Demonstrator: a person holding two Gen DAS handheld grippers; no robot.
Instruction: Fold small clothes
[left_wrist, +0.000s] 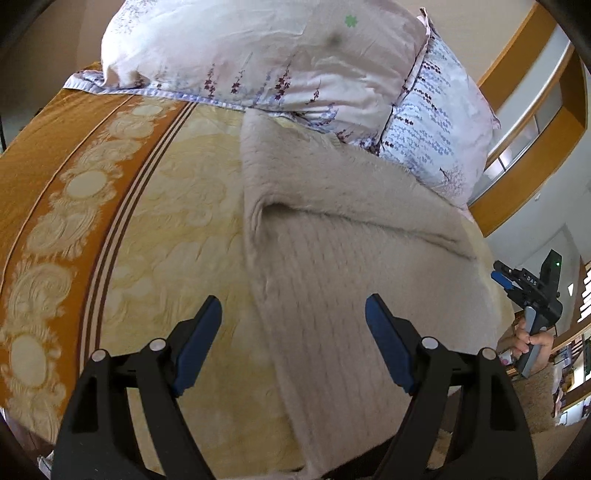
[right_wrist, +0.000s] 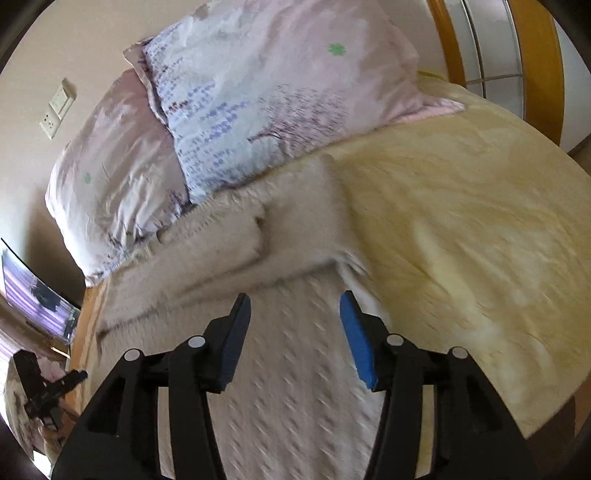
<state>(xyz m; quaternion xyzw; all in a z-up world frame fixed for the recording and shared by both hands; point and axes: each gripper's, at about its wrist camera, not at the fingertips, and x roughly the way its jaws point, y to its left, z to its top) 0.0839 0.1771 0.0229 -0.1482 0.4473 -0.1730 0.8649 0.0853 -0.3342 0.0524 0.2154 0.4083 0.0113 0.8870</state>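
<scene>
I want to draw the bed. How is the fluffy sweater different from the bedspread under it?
The sweater is plain beige and fuzzy; the bedspread is yellow with swirly raised patterns and an orange border. The sweater is small and folded over itself, with a ridge across it; the bedspread lies flat and covers the whole bed. The sweater's top end reaches the pillows. Both are soft cloth.
</scene>
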